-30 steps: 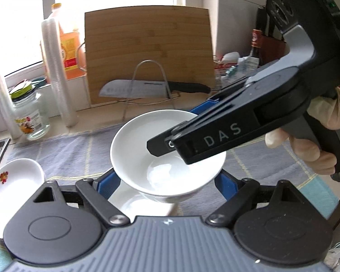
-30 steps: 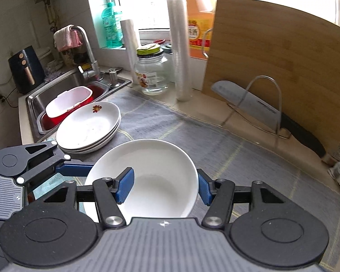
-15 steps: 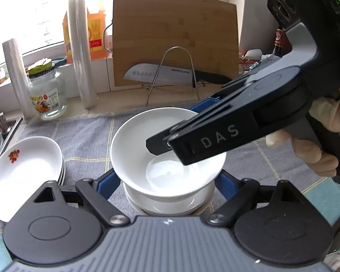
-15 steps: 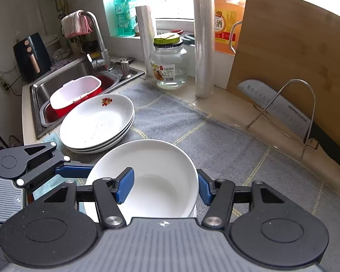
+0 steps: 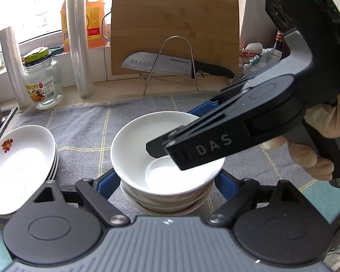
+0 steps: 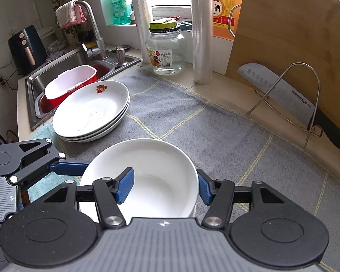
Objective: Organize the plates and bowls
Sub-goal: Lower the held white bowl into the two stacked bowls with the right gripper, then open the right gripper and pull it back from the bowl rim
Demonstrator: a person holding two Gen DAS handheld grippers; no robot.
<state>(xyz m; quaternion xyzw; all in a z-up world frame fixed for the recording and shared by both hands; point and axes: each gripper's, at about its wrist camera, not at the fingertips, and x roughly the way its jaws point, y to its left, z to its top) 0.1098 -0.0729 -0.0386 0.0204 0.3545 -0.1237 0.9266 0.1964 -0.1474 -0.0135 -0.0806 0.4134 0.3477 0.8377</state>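
While both tools sit on the same piece, reporting one camera at a time.

Left wrist cam: white bowl (image 5: 136, 149) is centred in front of me, directly over a stack of bowls (image 5: 165, 204) on the grey mat (image 5: 83, 124). I can't tell whether it has seated on the stack or hangs just above it. Left gripper (image 5: 166, 183) grasps the bowl, blue pads against its outer wall on either side. Right gripper (image 5: 181, 127) comes in from the right and is clenched on the bowl's far rim, one finger inside and one outside. A gloved hand (image 5: 310, 156) holds its handle. Stack of plates (image 5: 20, 158) lies left of the bowls, apart from them. Behind the mat: jar (image 5: 43, 83), and a knife (image 5: 161, 64) in a wire rack against the cutting board (image 5: 174, 27).

Right wrist cam: right gripper (image 6: 164, 188) pinches the bowl (image 6: 151, 158) wall, left pad inside the bowl, right pad outside the rim. Left tool's blue finger (image 6: 68, 167) meets the bowl's left side. Plates (image 6: 90, 111), three deep with a red motif on the top one, sit up-left on the mat (image 6: 215, 136), close to the sink (image 6: 63, 63).
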